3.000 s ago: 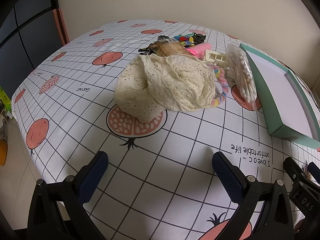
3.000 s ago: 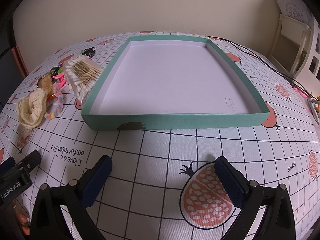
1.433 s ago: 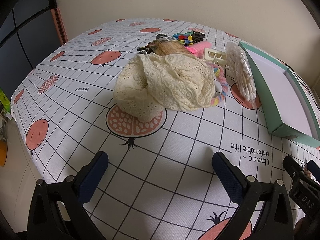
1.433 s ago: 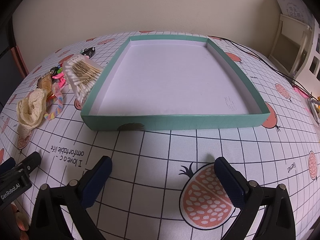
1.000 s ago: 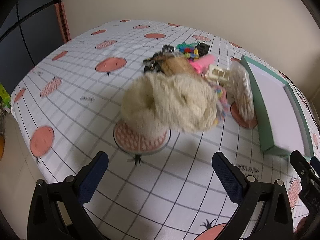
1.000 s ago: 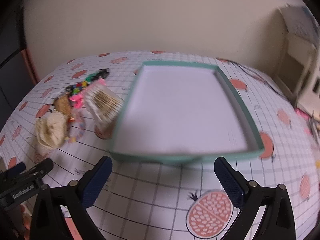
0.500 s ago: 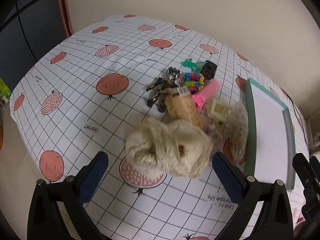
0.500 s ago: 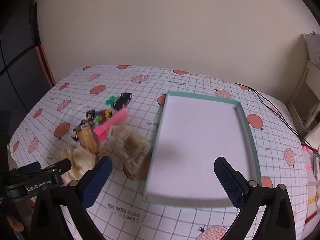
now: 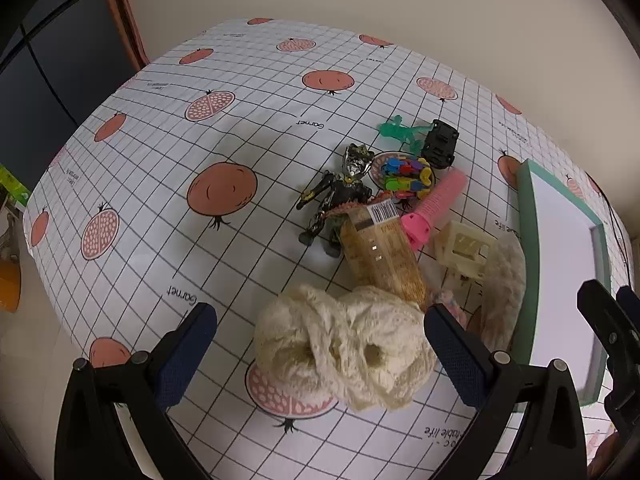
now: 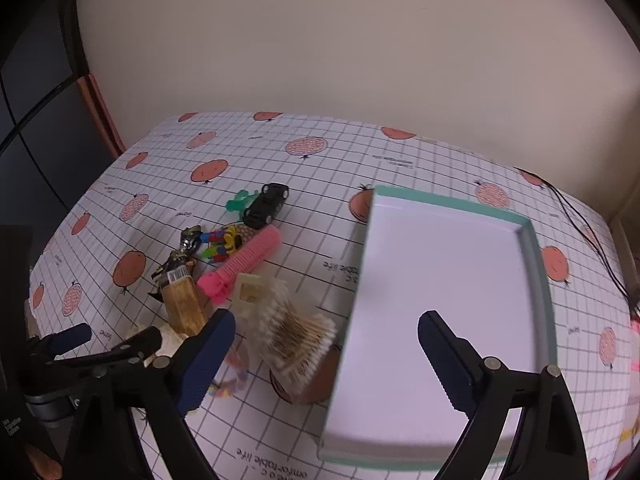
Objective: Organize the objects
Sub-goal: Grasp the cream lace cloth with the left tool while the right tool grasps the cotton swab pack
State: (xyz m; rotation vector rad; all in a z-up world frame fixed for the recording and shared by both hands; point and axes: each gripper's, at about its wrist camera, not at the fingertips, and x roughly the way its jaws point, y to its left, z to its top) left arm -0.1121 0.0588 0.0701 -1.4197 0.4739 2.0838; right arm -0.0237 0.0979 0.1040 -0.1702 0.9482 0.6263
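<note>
I hold both grippers high above the counter [image 9: 160,184], tilted down, jaws wide and empty. Left gripper [image 9: 316,344] hovers over the cream cloth [image 9: 344,344]; right gripper [image 10: 324,352] over the teal tray [image 10: 536,264], clutter at ten o'clock.

— What lies under everything?

— A worktop [image 9: 248,128] draped in a white grid-lined cloth printed with pomegranates [image 9: 222,193] and small lettering.

— And behind it?

— A plain cream wall [image 10: 340,48]. At the left, a dark panelled surface [image 9: 52,72] with a pink strip [image 9: 126,20] along its edge.

— Anything at the right?

— Thin black cables [image 10: 592,236] trailing across the cloth; something pale stands beyond, possibly furniture.
</note>
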